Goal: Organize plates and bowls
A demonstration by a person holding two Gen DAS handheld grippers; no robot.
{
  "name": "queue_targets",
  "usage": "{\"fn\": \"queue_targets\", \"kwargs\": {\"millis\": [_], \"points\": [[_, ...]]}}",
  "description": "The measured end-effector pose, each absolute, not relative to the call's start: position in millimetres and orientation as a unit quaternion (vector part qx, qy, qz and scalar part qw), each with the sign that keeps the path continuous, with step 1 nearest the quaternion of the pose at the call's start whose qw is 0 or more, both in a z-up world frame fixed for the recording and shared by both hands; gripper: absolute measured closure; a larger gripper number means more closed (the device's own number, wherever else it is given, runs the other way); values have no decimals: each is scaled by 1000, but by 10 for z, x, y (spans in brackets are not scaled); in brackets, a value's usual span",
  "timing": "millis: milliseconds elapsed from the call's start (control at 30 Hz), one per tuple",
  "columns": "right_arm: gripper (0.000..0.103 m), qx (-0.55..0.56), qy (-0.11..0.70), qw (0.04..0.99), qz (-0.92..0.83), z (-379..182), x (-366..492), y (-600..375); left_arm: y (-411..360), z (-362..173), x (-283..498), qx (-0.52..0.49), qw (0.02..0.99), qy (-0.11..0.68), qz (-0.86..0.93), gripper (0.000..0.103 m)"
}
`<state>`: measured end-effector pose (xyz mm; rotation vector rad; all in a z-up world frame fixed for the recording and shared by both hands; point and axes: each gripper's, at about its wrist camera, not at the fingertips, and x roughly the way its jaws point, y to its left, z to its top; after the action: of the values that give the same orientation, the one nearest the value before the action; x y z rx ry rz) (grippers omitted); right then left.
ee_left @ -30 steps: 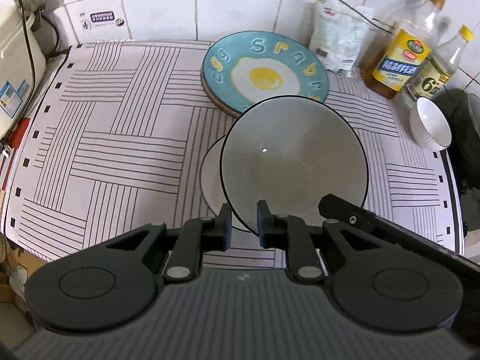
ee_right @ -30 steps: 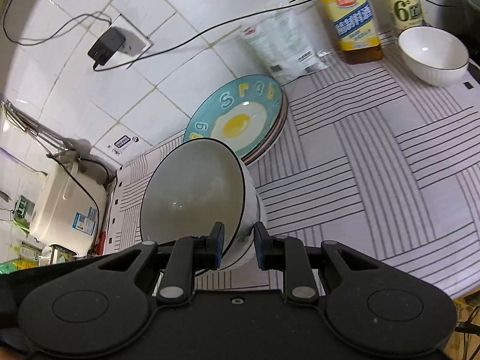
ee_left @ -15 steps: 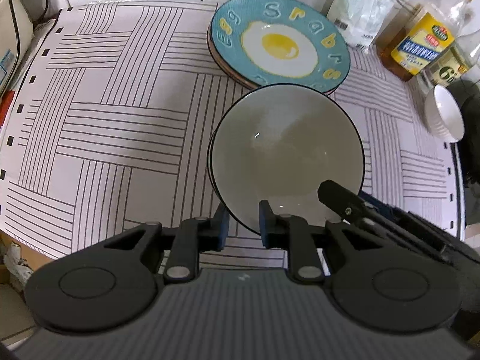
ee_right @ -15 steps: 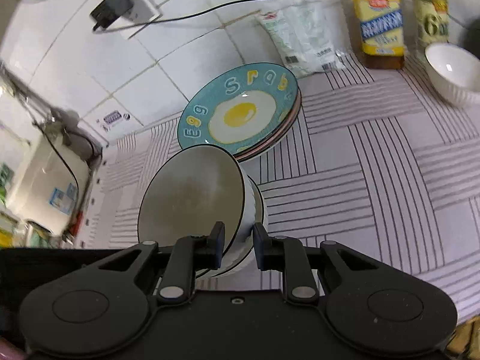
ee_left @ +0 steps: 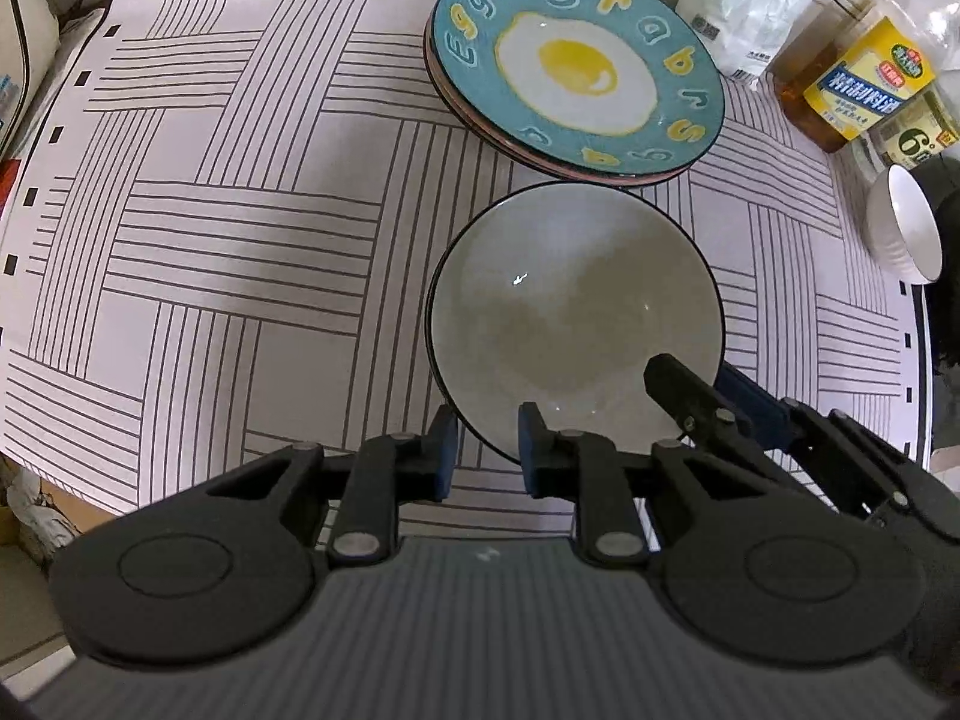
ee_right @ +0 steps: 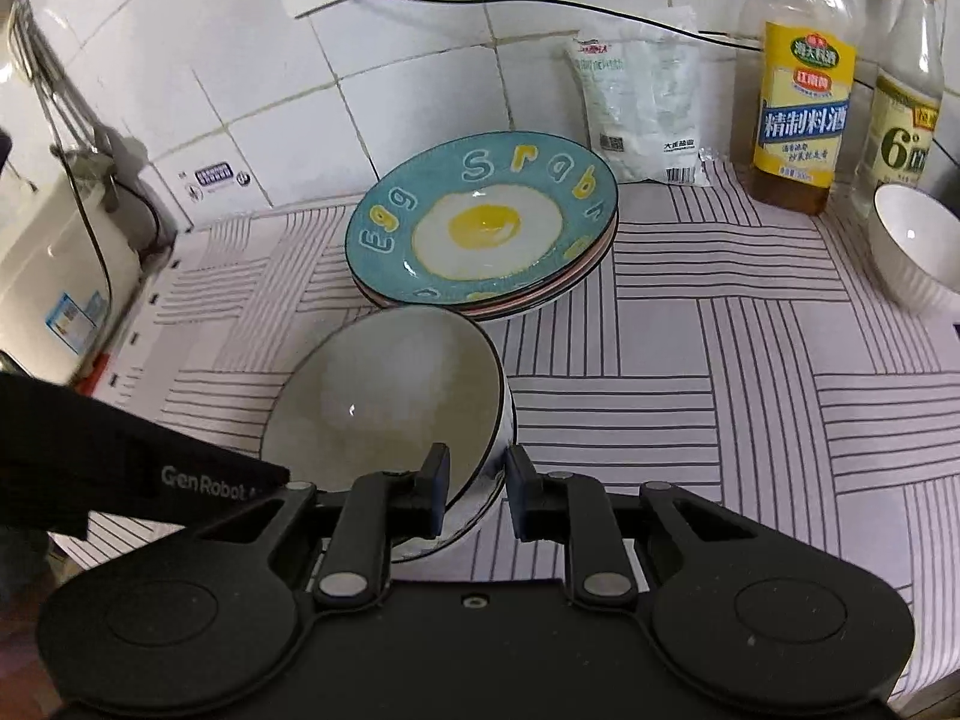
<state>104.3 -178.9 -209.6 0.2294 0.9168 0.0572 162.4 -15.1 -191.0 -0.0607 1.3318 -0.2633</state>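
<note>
Two grippers on one bowl: both grip the near rim of the same grey bowl, which sits nested in a second bowl on the mat.
Striped mat [ee_left: 252, 252]: covers the counter, flat, and carries all the crockery.
Plate stack [ee_left: 576, 69]: blue egg-print plate on top of others, far of centre, just beyond the bowl, edges close but apart as far as can be told.
Grey bowl [ee_left: 570, 312]: black-rimmed, near centre, tilted slightly left in the right wrist view; rim of the lower bowl [ee_right: 465, 531] shows under it.
White bowl [ee_right: 918, 249]: far right, near the bottles [ee_right: 798, 96], well apart from the stack.
Left gripper [ee_left: 483, 450]: nearly closed, rim of the grey bowl between its blue pads.
Right gripper [ee_right: 477, 483]: nearly closed, one finger inside the bowl, one outside, clamped on the wall at the near-right rim.
Handling, judged: glazed ceramic, stiff, moderately heavy, slippery, liable to chip against the bowl below.
Hold point, judged: the rim wall is the only purchase; two spaced grips limit swing.
Risk, judged: releasing while tilted may let it clatter or seat crooked.
</note>
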Motion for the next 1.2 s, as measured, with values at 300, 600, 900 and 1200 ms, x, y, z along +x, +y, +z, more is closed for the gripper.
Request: {"fn": "queue_targets", "kwargs": {"millis": [300,600,900,1200], "points": [[74,95,430,896,60,-2029,1030,-1828,-139,-1732,1587,-27,788,603,-125,73],[59,127,379,913,84,-1842,815,-2205,-404,-1446,1463,17,811,570,-129,72],[56,125,351,927,50,-1746,573,-2716,-895,-1232,1384,47,815,553,-169,69],[35,115,321,940,-6,-1815,366,-3322,-1619,-1315,1340,67,811,533,-229,68]]}}
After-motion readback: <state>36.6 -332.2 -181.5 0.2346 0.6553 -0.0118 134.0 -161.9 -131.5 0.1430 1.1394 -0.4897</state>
